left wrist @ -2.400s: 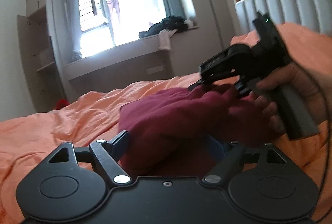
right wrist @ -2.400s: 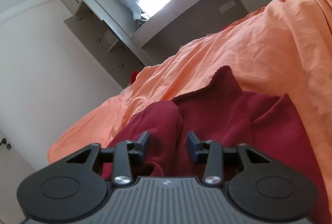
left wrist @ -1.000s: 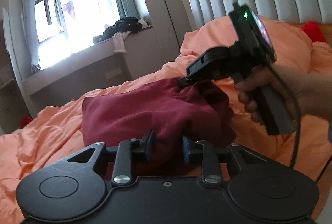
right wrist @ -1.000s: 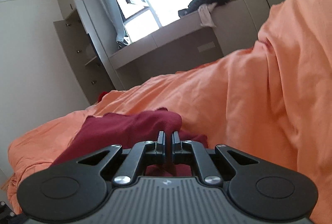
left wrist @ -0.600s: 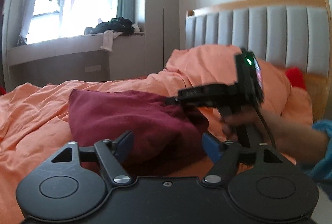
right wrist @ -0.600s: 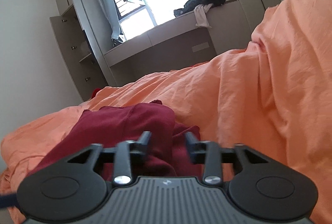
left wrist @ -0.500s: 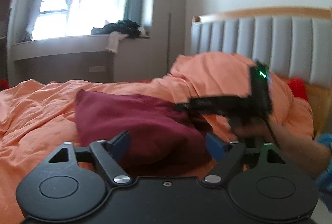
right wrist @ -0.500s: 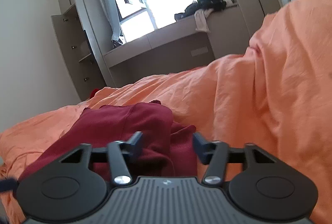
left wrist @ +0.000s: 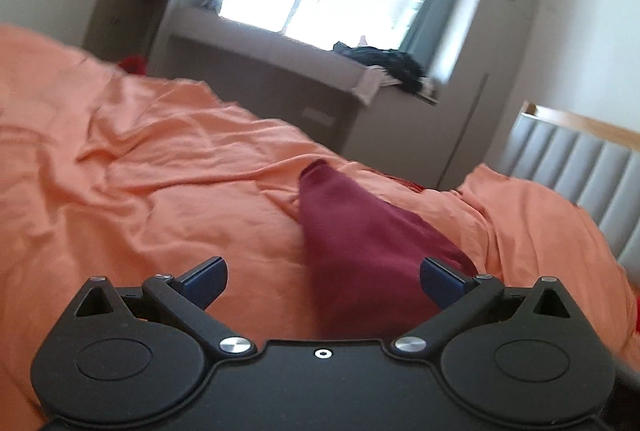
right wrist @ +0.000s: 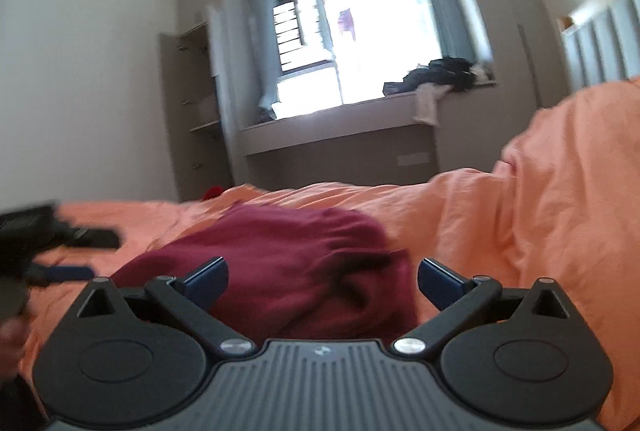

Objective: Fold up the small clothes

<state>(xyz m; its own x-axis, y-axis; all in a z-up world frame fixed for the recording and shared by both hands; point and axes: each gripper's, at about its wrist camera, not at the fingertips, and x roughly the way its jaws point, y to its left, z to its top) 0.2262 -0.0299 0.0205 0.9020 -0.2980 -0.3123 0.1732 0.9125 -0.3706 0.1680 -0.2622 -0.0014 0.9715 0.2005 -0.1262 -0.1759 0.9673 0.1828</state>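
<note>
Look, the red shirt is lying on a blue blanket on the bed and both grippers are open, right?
Not quite: the blanket is orange, not blue, as the right wrist view shows. The rest holds: the red shirt lies on it on the bed, and the left gripper and right gripper are both open, jaws spreading, pads off the cloth.

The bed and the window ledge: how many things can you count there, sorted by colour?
Dark red: 1, the folded garment on the bed
Orange: 1, the bedspread
Bright red: 1, a small thing at the bed's far edge, too small to name
Dark: 1, the heap of clothes on the window ledge
Pale: 1, a cloth hanging off that ledge
Total: 5
</note>
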